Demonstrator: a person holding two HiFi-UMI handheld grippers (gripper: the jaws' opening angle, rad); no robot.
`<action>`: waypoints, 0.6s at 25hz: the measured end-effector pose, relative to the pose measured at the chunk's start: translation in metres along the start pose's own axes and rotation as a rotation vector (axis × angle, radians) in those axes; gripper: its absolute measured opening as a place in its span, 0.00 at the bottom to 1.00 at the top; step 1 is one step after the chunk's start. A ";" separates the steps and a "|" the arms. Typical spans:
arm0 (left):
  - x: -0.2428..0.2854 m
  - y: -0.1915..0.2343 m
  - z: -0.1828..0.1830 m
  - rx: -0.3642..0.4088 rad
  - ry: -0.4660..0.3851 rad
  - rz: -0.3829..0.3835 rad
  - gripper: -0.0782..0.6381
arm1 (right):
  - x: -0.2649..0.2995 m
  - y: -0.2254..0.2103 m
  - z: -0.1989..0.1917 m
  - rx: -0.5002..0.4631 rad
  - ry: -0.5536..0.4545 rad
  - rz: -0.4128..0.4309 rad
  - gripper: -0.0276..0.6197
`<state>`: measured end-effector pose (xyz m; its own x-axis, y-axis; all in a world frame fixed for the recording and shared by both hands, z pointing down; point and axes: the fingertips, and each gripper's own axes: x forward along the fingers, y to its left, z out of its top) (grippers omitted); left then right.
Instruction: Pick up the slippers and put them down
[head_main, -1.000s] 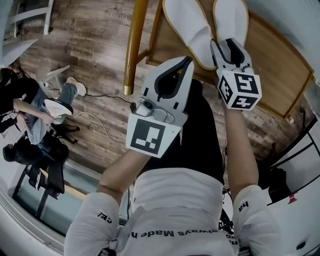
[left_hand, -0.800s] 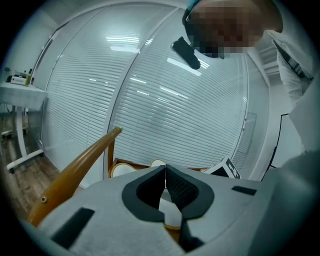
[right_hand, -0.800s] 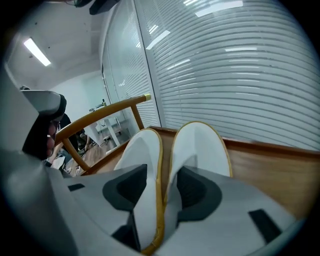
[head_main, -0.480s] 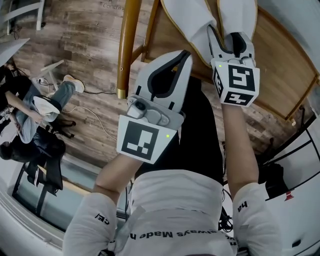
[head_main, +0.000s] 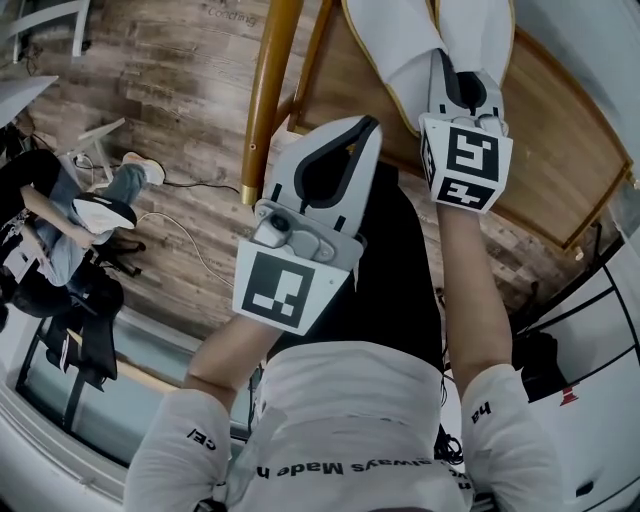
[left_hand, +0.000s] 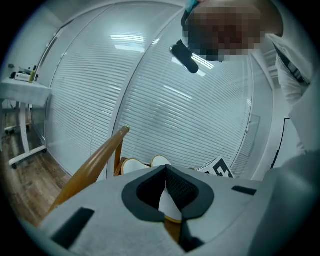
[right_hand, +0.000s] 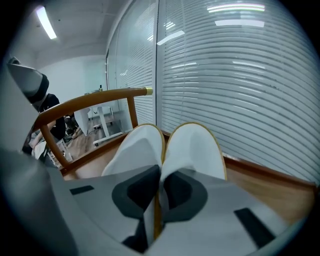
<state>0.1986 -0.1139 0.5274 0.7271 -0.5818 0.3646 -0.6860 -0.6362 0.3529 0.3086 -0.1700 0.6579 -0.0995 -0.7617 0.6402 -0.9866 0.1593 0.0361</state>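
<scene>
The two white slippers (right_hand: 167, 147) lay side by side on the seat of the wooden chair (head_main: 545, 130). The right gripper (right_hand: 159, 175), at the chair's near edge, had just been closing, and its jaws pinched the slippers' adjoining inner edges at their near ends. The left gripper (left_hand: 165, 169) hung off the chair's near corner, jaws together on nothing, with the slippers ahead of it.

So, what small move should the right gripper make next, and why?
Probably a short lift straight up. The right gripper has just closed its jaws, pinching the inner edges where the two white slippers meet, side by side on the wooden seat. The left gripper is shut and empty.
</scene>
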 end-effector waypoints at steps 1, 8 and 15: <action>-0.001 0.001 0.002 -0.001 -0.002 0.002 0.13 | -0.001 0.000 0.000 0.005 0.000 0.003 0.09; -0.007 0.000 0.022 0.002 -0.024 0.016 0.13 | -0.017 -0.011 0.007 0.025 -0.004 0.009 0.08; -0.012 -0.004 0.045 0.023 -0.050 0.029 0.13 | -0.043 -0.027 0.029 0.042 -0.025 0.017 0.08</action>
<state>0.1933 -0.1271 0.4829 0.7076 -0.6247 0.3303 -0.7066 -0.6298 0.3226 0.3359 -0.1603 0.6070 -0.1191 -0.7747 0.6210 -0.9892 0.1461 -0.0074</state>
